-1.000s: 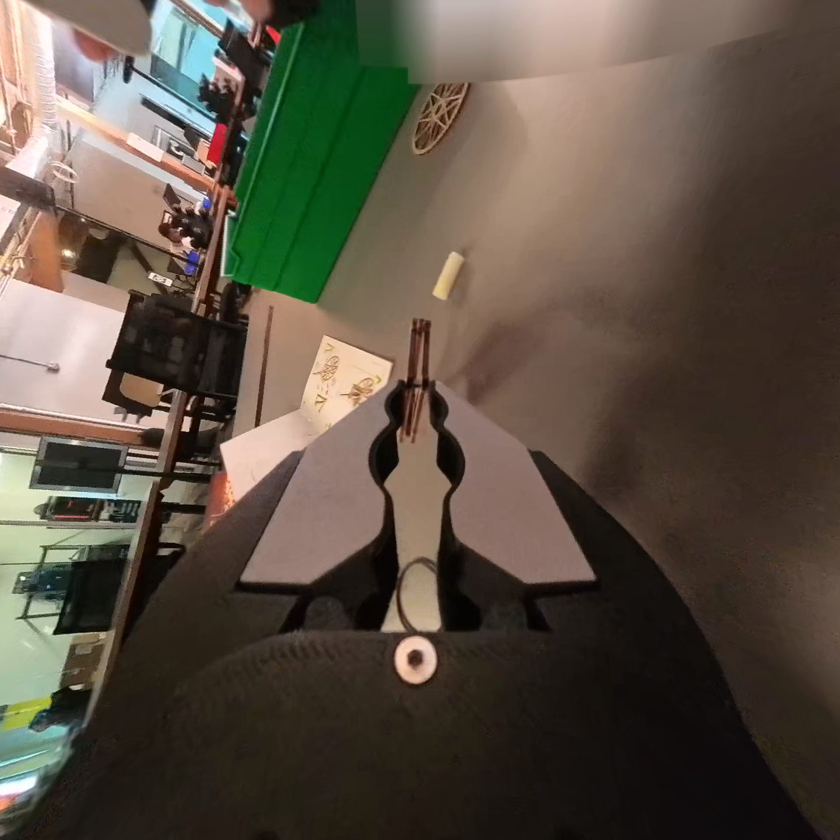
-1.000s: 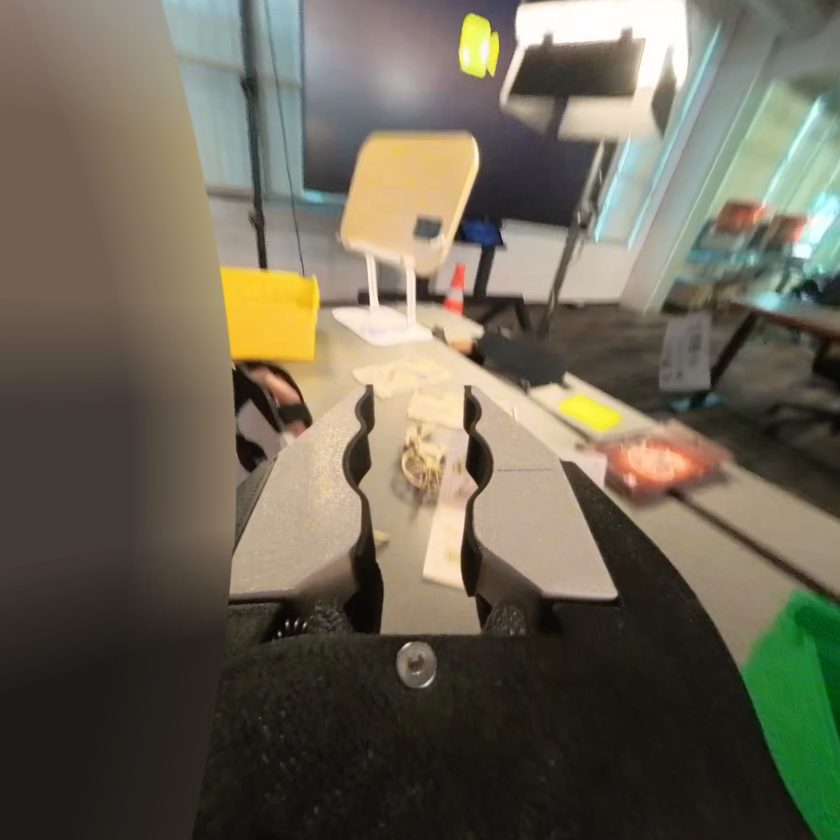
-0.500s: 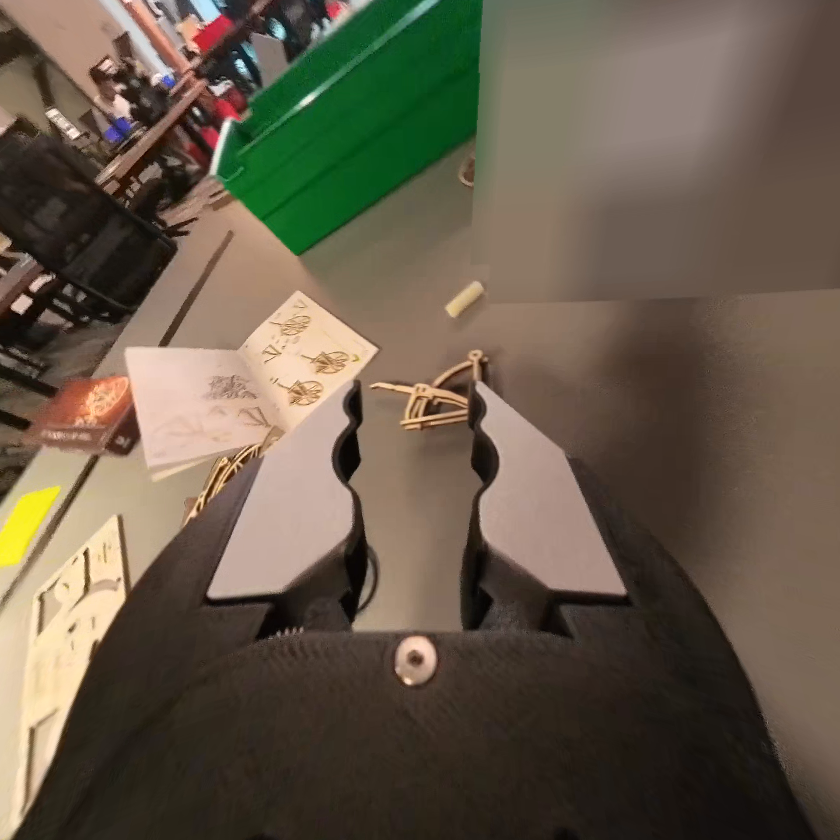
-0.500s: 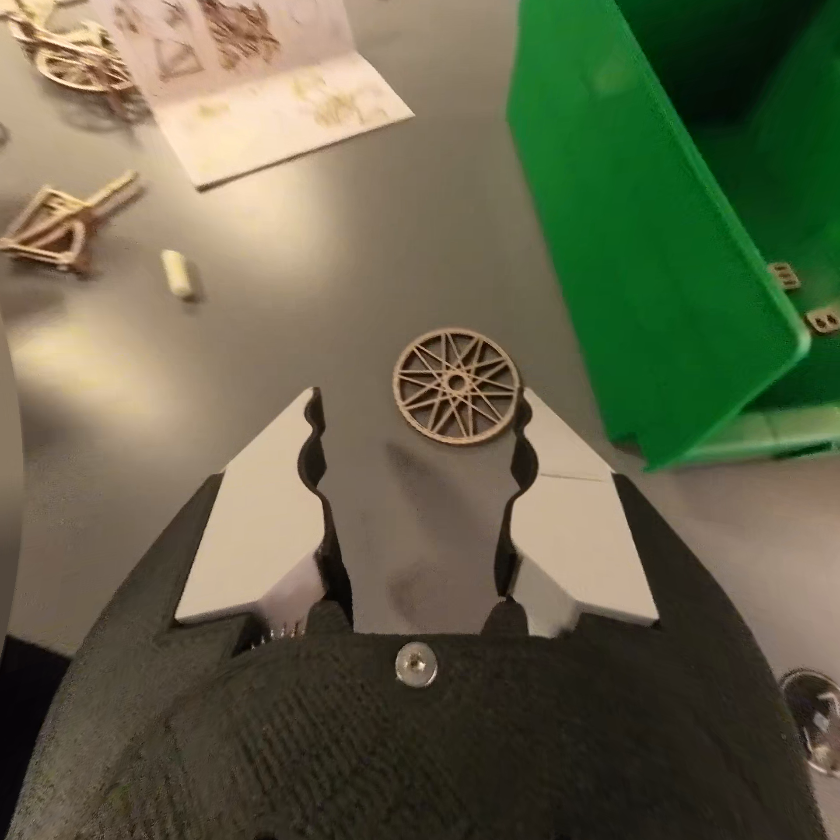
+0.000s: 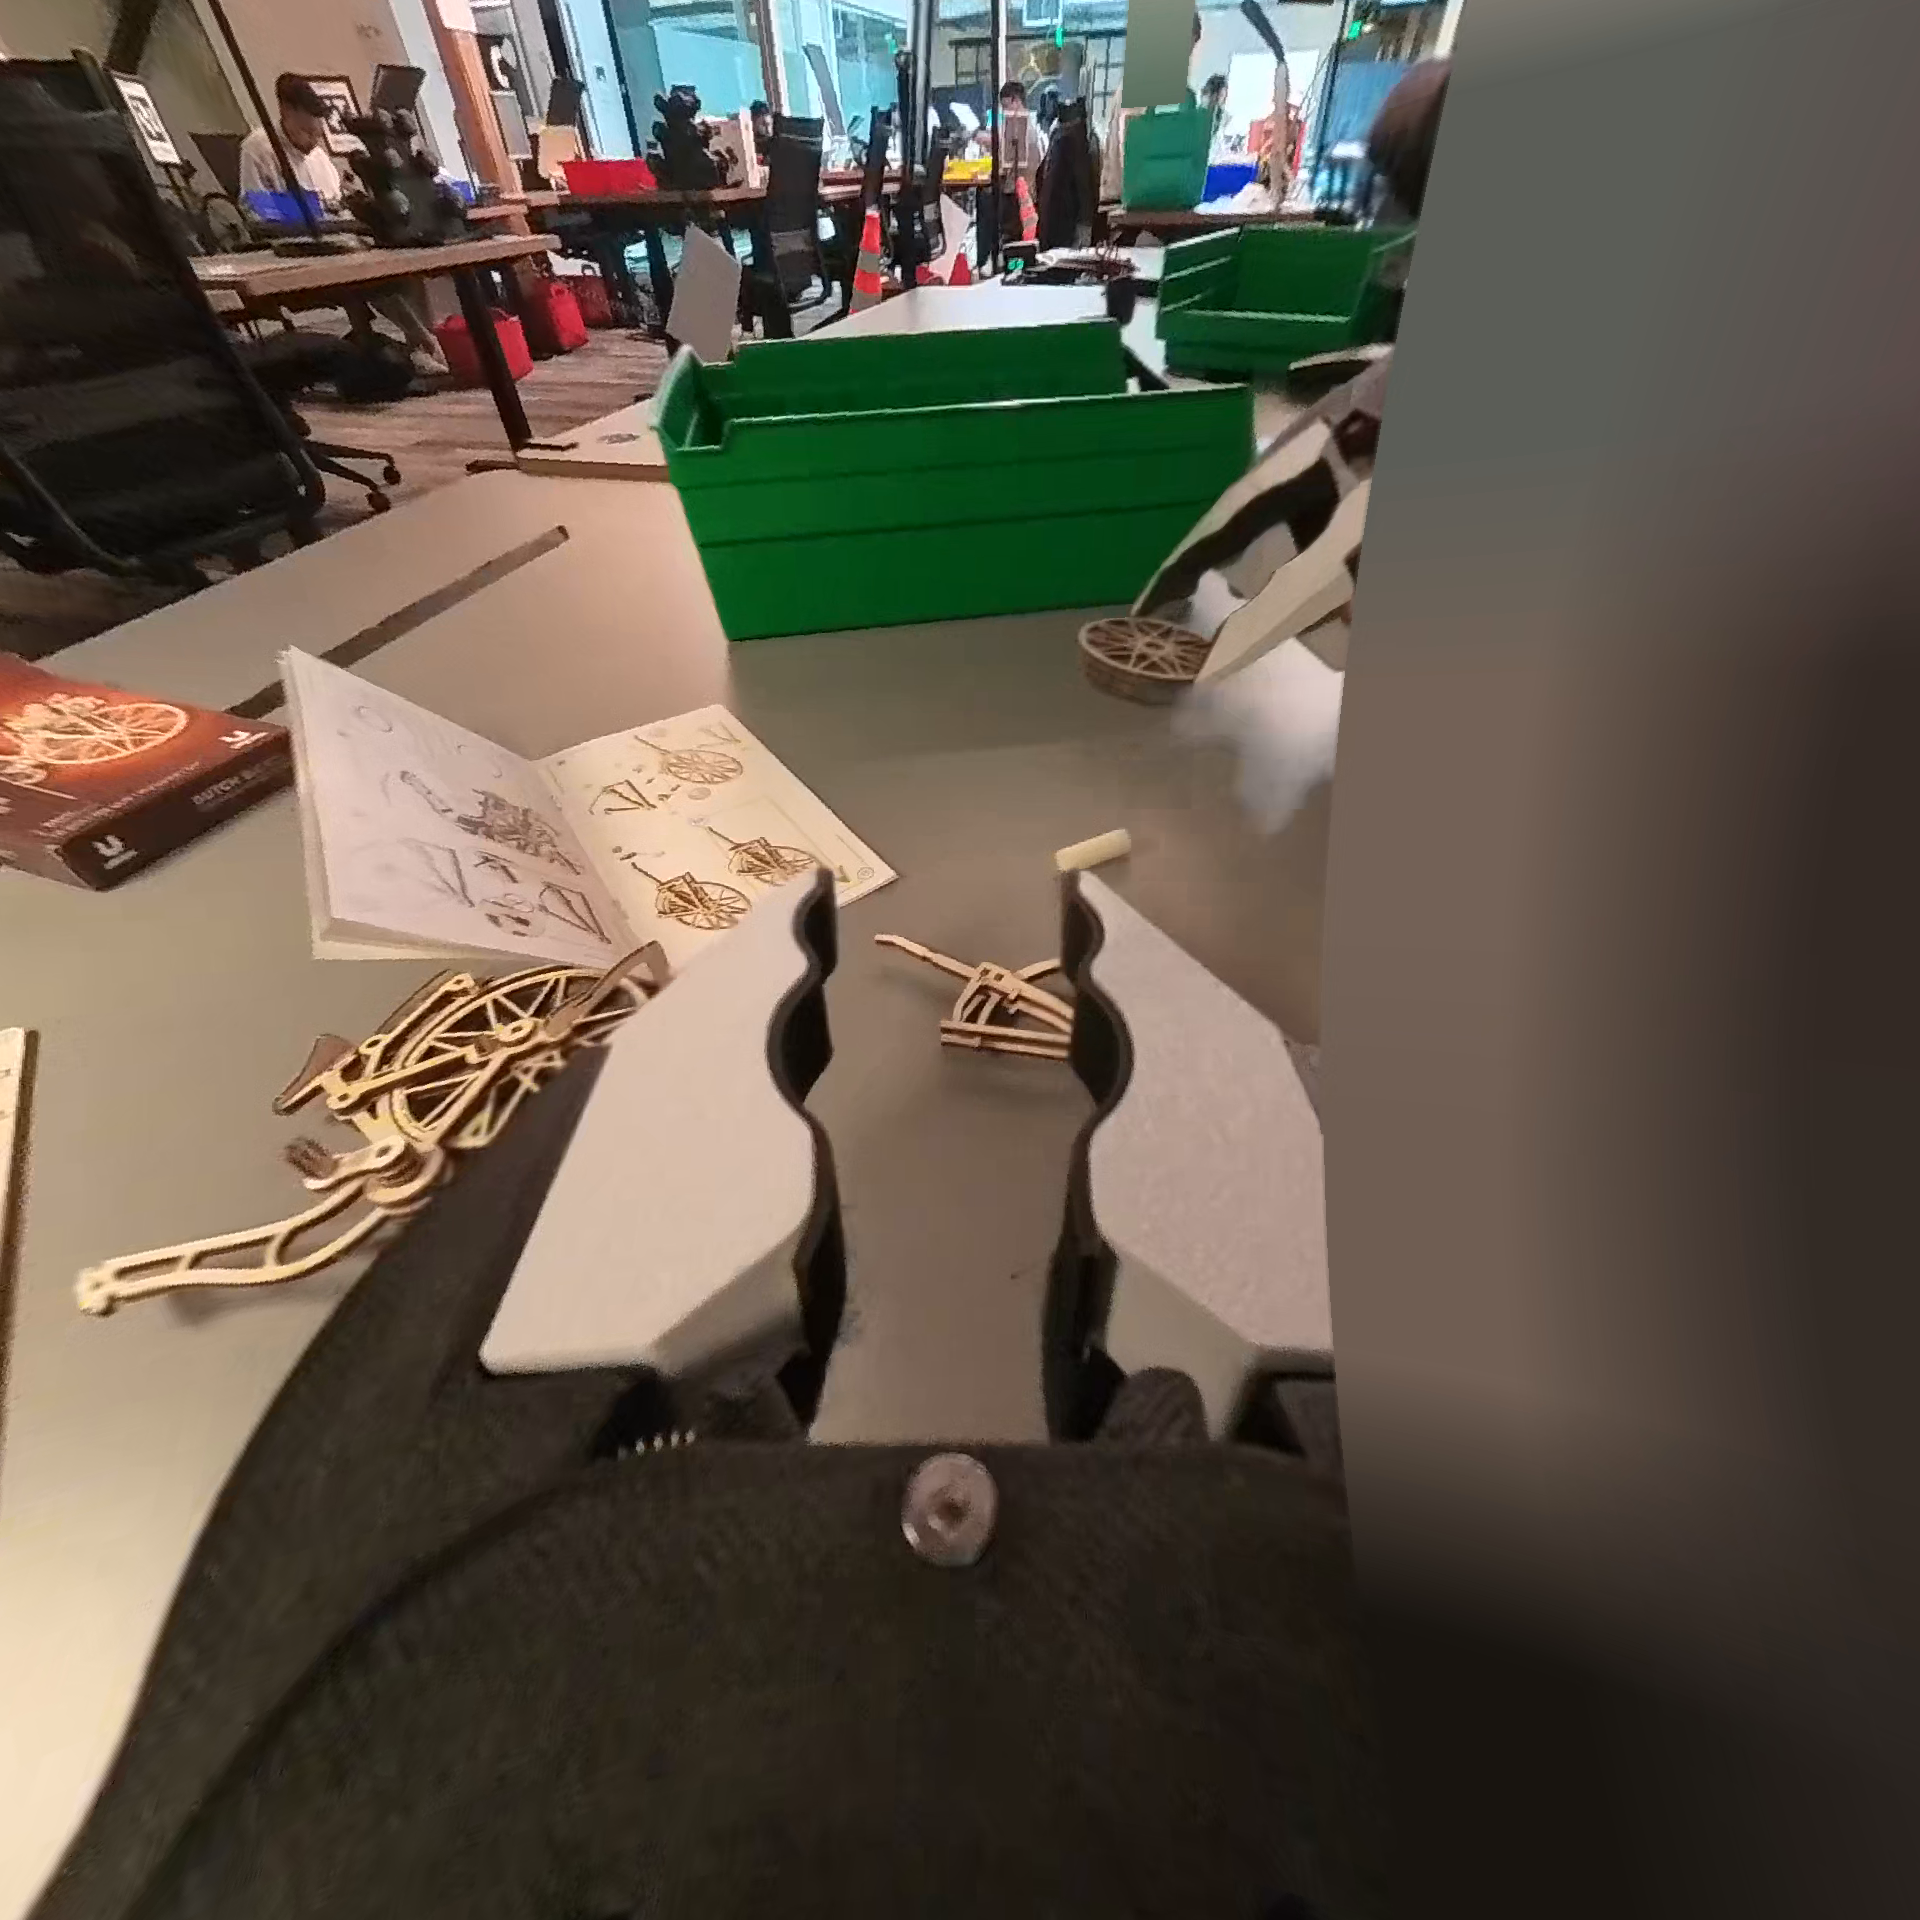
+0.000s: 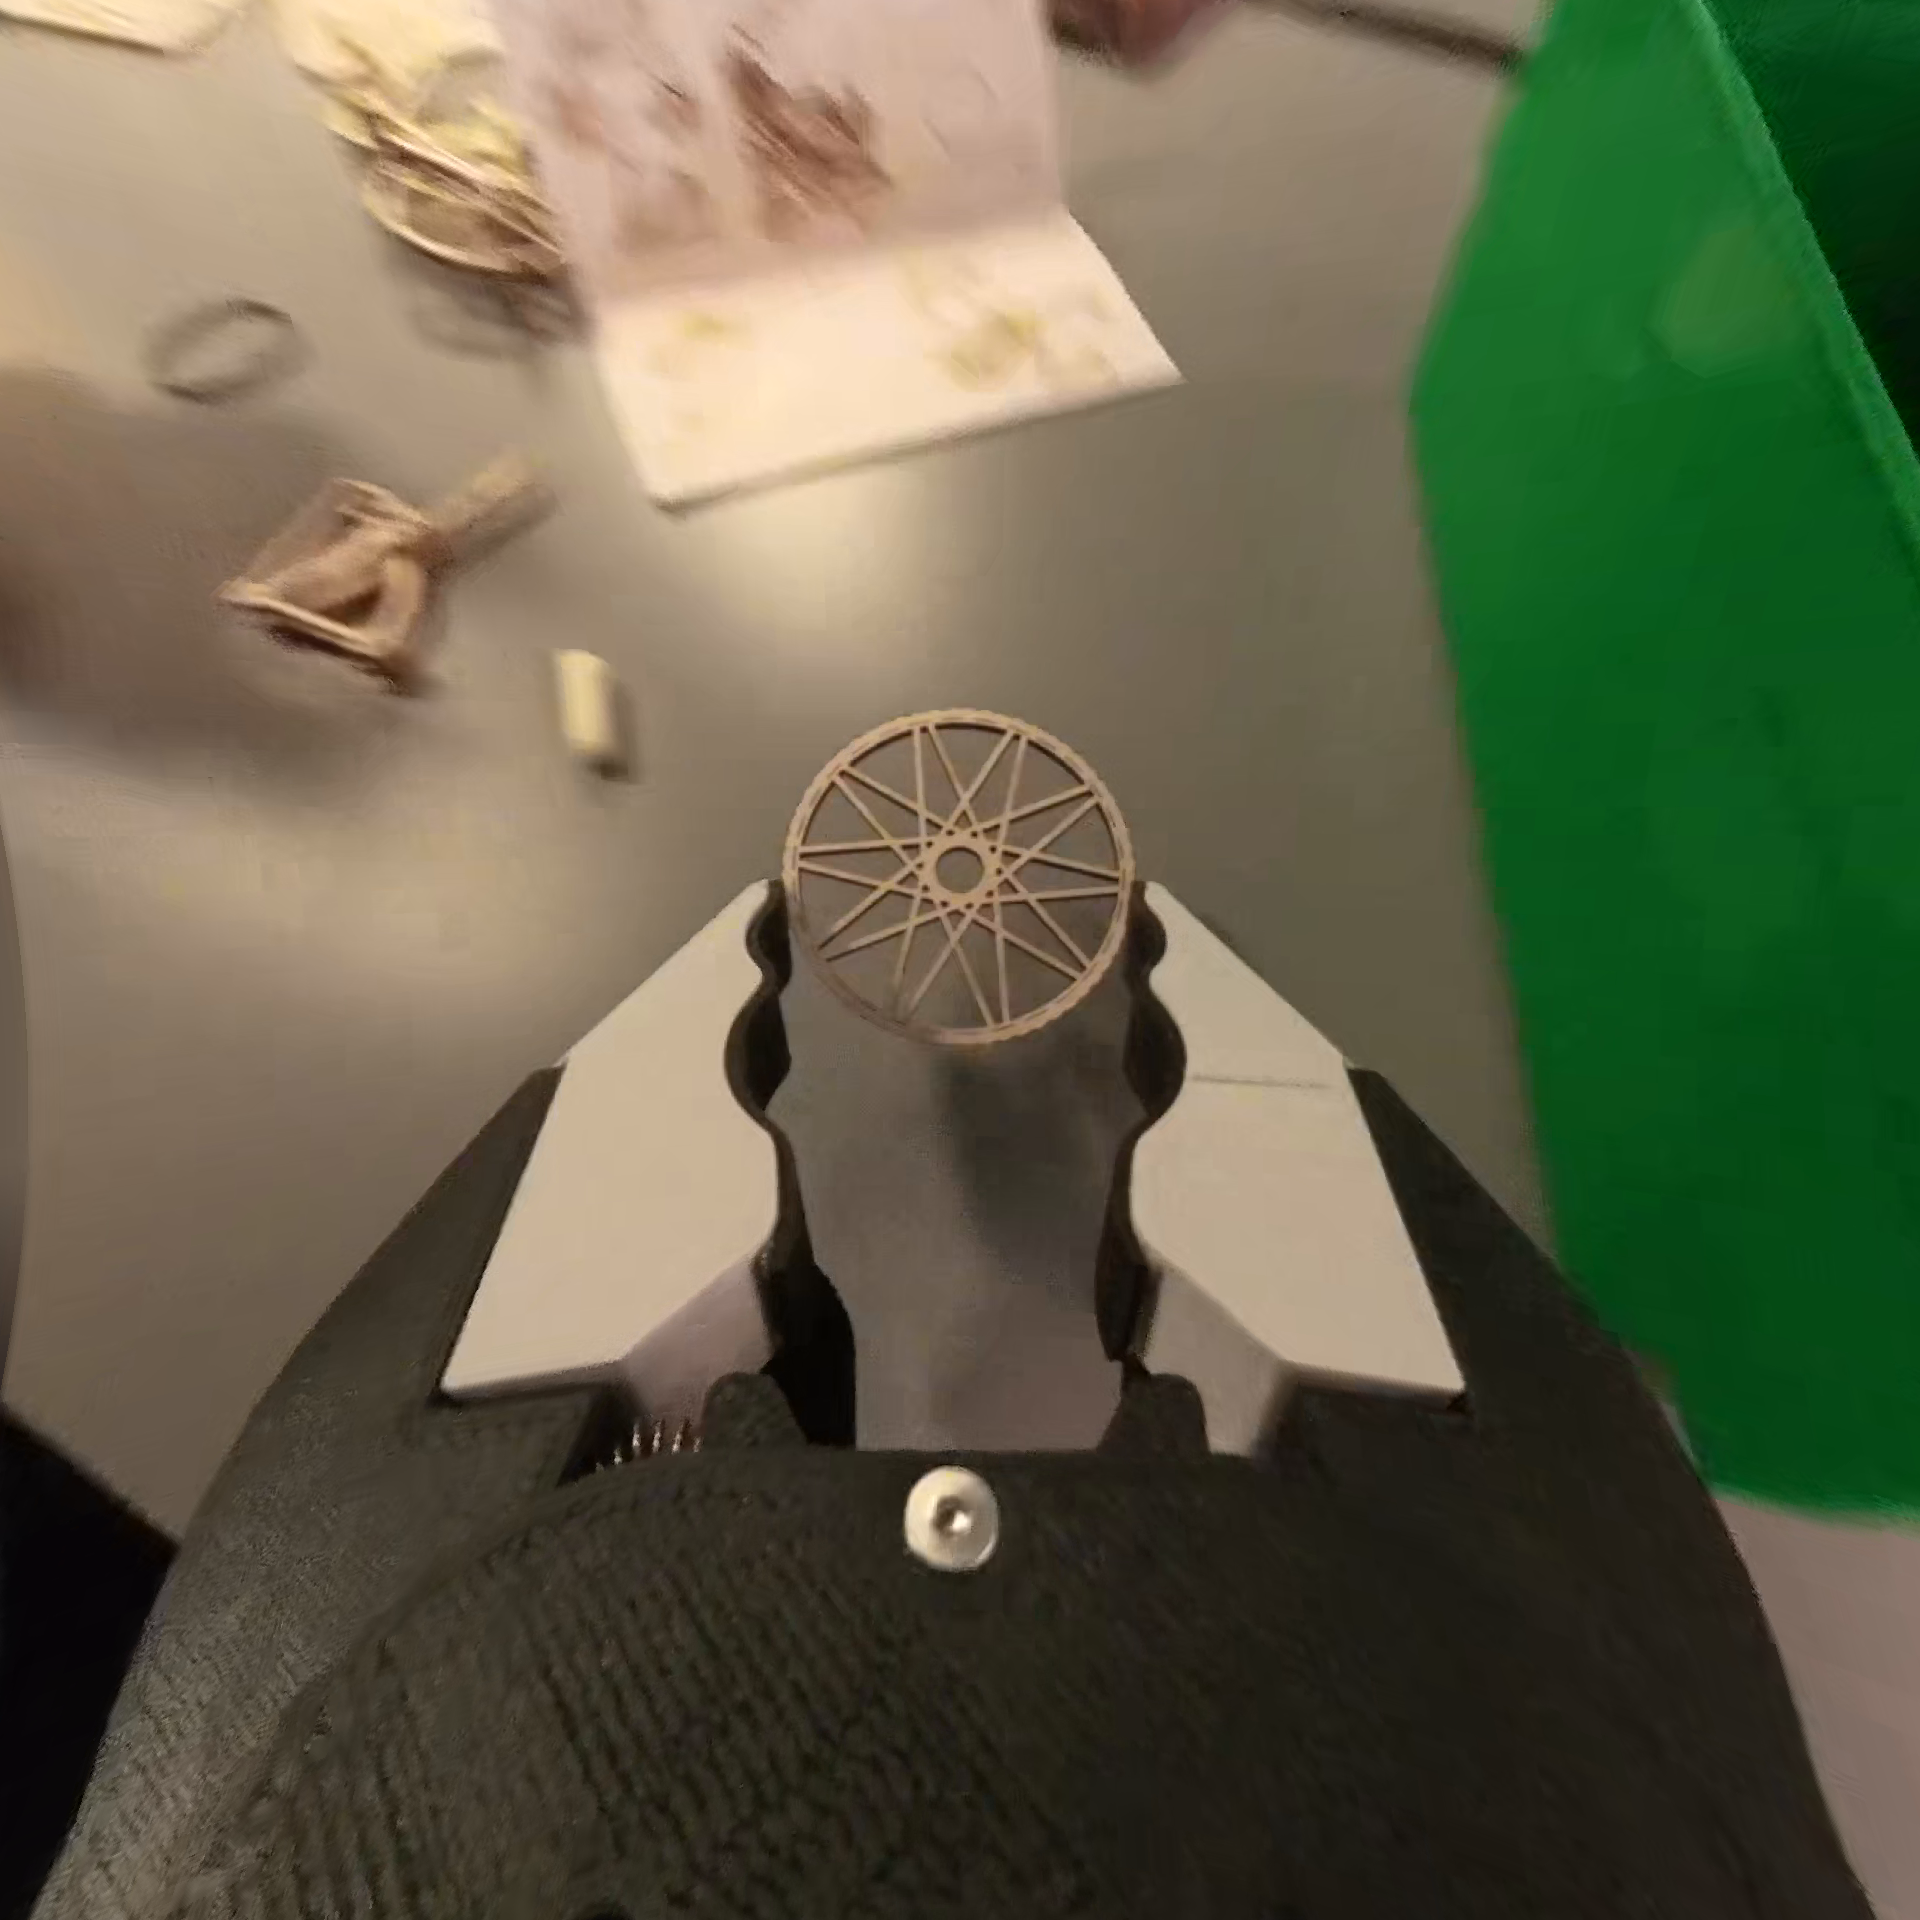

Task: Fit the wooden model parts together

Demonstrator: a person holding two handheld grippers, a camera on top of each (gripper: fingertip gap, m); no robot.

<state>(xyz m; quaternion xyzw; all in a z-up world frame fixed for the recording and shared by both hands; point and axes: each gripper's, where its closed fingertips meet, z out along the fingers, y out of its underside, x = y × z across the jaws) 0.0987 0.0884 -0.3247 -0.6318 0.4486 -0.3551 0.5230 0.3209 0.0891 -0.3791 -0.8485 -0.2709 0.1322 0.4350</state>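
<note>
My right gripper (image 6: 956,906) is shut on a round spoked wooden wheel (image 6: 956,873), held flat between its fingertips just above the grey table (image 6: 312,1039). In the left wrist view the wheel (image 5: 1143,655) and the right gripper (image 5: 1176,644) show at the far right. My left gripper (image 5: 948,914) is open and empty, low over the table. A small wooden frame part (image 5: 997,1013) lies just ahead between its fingertips, and it also shows blurred in the right wrist view (image 6: 343,592). A larger wooden bicycle assembly (image 5: 436,1081) lies left of the left gripper.
An open instruction booklet (image 5: 561,831) and a brown box (image 5: 114,769) lie at the left. A green bin (image 5: 956,488) stands behind, close on the right of the wheel in the right wrist view (image 6: 1683,727). A small white cylinder (image 5: 1091,852) lies on the table. About 25 cm separates my left fingertips from my right.
My left gripper opened and let go of the small frame part, which now lies on the table. My right gripper came down over the wheel and closed on it.
</note>
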